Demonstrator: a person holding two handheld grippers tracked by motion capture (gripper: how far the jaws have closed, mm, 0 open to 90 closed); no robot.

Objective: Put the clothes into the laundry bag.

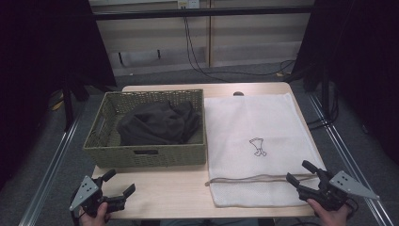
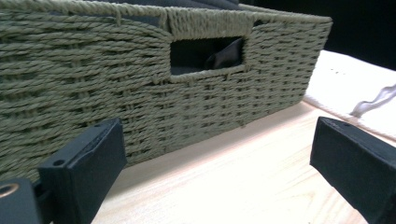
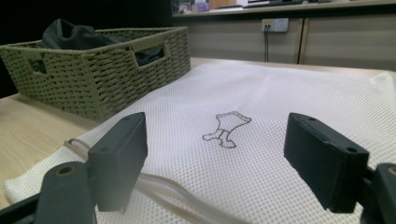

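A green woven basket point(image 1: 109, 149) stands on the left half of the wooden table, with a dark garment point(image 1: 157, 125) heaped inside. A white mesh laundry bag point(image 1: 254, 122) with a small drawn figure point(image 1: 257, 147) lies flat on the right half, its drawstring point(image 1: 244, 179) running across near the front. My left gripper point(image 1: 119, 182) is open at the front left, just short of the basket's front wall point(image 2: 140, 93). My right gripper point(image 1: 300, 173) is open at the bag's front right corner, above the mesh point(image 3: 261, 154).
The table's front edge point(image 1: 188, 214) lies close to both grippers. Bare wood point(image 1: 164, 188) stretches between basket and front edge. Black drapes flank the table, and cables trail on the floor behind it. A wall socket point(image 3: 274, 24) sits on the far panel.
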